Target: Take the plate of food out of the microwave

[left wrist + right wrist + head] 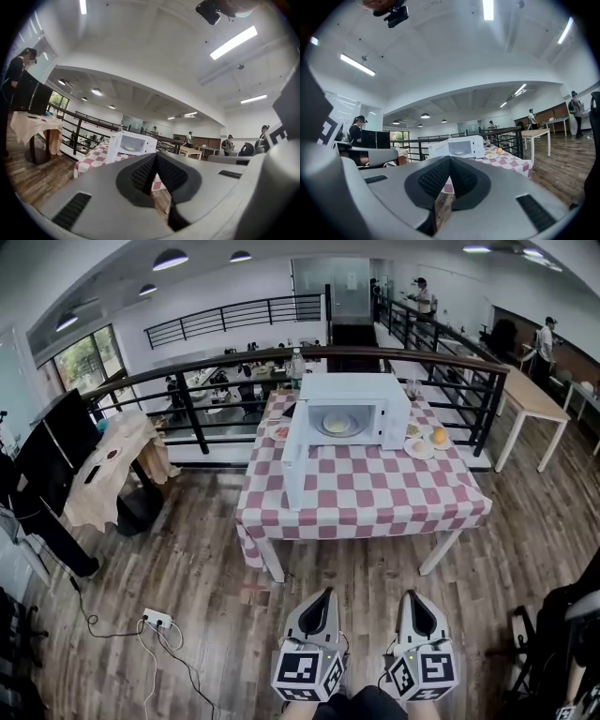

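Note:
A white microwave (349, 411) stands on a table with a red-and-white checked cloth (366, 498). Its door (295, 463) hangs open to the left. Inside lies a plate of pale food (335, 424). Both grippers are low in the head view, over the wooden floor and well short of the table. My left gripper (324, 594) and right gripper (410, 596) point level at the table, both shut and holding nothing. Beyond the closed left gripper (155, 157) the microwave (131, 143) shows far off. It also appears past the right gripper (450, 159), as the microwave (457, 147) with the plate (459, 153).
Small plates with food and an orange (438, 436) sit on the table right of the microwave. A black railing (187, 409) runs behind it. A cloth-draped stand (117, 460) is at the left and a power strip (157, 620) lies on the floor. A wooden table (534, 395) stands at the right.

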A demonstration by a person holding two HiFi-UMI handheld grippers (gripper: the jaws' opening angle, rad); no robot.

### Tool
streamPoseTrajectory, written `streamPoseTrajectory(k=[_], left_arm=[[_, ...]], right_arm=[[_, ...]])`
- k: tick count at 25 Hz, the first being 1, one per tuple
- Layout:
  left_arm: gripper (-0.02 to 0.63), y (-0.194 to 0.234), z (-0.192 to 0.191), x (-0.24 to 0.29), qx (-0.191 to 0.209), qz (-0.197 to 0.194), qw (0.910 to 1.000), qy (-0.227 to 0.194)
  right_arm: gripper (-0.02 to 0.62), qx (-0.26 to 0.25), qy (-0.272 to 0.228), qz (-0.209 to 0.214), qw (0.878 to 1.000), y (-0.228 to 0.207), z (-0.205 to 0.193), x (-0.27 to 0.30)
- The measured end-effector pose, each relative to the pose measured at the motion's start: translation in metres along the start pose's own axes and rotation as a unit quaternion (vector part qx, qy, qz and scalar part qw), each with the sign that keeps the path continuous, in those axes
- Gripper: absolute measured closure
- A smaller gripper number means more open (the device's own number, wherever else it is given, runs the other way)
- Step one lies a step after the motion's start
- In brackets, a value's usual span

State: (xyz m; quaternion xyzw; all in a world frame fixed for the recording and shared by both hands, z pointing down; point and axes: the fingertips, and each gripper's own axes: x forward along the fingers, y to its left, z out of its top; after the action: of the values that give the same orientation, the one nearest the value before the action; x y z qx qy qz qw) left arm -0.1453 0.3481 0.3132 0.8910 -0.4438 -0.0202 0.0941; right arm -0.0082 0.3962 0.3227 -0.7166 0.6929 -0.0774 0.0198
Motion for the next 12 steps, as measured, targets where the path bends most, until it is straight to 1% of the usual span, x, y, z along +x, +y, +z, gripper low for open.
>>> streamPoseTrajectory(k=[6,12], left_arm=[[0.589,0.012,-0.002,0.023,-0.015,0.003,0.9999,0.001],[0.589,0.021,-0.01,0.058,-0.016,0.013,0.9998,0.009]], right_arm=[[0.603,0.004,0.006,0.001,1.0,-0.004,-0.003,0.026],[0.603,0.01,0.015,0.014,1.0,-0.012,-0.01,0.066]])
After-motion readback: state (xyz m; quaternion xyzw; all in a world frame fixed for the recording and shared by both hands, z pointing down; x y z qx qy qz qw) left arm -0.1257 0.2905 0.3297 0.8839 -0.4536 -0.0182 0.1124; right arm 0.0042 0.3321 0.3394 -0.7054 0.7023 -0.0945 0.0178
